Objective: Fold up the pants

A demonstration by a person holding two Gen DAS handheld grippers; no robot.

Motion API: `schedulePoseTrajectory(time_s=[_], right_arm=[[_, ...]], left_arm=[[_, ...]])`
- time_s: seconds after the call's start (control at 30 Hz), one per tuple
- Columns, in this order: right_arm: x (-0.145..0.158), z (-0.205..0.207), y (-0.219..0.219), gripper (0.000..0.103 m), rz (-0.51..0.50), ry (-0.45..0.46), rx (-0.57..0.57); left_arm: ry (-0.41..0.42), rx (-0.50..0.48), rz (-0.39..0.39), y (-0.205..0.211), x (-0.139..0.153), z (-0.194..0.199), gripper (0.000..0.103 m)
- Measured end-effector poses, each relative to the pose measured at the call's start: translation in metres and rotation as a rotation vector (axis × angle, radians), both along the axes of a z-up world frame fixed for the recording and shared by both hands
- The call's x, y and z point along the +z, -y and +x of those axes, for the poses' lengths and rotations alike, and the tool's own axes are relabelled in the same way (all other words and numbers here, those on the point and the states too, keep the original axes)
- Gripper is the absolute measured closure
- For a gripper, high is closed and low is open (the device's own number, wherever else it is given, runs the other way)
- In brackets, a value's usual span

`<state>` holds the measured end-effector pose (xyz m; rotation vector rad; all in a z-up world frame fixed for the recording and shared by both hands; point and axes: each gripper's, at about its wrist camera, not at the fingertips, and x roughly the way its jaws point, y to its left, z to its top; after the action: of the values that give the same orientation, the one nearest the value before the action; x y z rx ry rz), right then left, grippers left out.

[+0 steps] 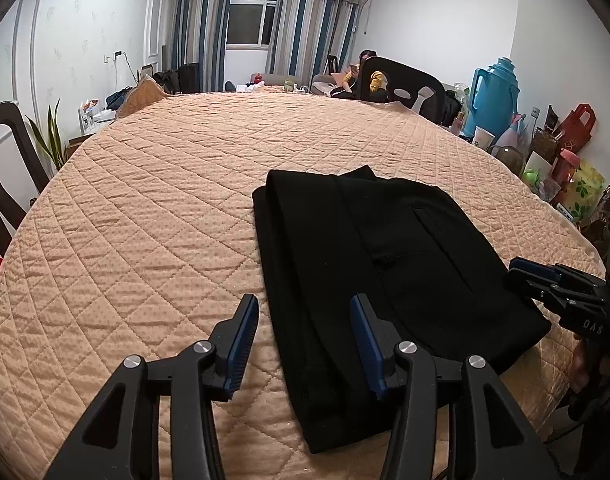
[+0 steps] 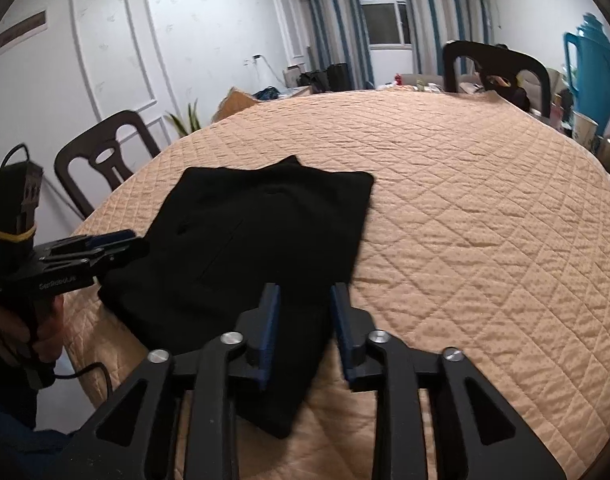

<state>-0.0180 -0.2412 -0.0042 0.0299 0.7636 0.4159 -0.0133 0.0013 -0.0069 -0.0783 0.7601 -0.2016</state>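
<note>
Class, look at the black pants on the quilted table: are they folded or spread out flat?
Folded. The black pants lie as a compact, layered rectangle on the quilted table, with stacked edges along one side and no separate legs showing.

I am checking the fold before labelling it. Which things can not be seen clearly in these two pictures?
- Black pants: near end hidden behind the left tongs in the left wrist view.
- Layer count: fabric too dark in both views.
- Right tongs: they cover the pants' near edge in the right wrist view.
- Blue thermos: blurred, cut by the right edge.
</note>
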Motion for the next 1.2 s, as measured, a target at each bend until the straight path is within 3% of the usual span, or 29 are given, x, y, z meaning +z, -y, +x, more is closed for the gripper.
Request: schedulePoseTrajectory(time_s=[0.2,0.43,0.77,1.07,1.2], right_arm=[[-0.004,0.022,0.011,0.064,0.103,-0.078,-0.003],[-0.011,0.055,0.009,0.061,0.179,-0.171,0.004],[-0.017,0.035,0.015,0.059,0.279,-0.199,0.013],[-0.018,0.054,0.012,0.059,0.322,-0.227,0.012],[-0.016,0.05,0.008,0.059,0.3,-0.213,0.004]], left_arm=[[-0.027,0.008,-0.027,-0.004,0.0,0.025,0.044],[-0.103,0.014,-0.156,-0.013,-0.009,0.056,0.034],[-0.087,-0.002,-0.225,-0.015,-0.016,0.021,0.034],[-0.096,-0.002,-0.197,-0.004,-0.013,0.05,0.033],[-0.081,0.011,-0.169,-0.001,-0.011,0.041,0.046]])
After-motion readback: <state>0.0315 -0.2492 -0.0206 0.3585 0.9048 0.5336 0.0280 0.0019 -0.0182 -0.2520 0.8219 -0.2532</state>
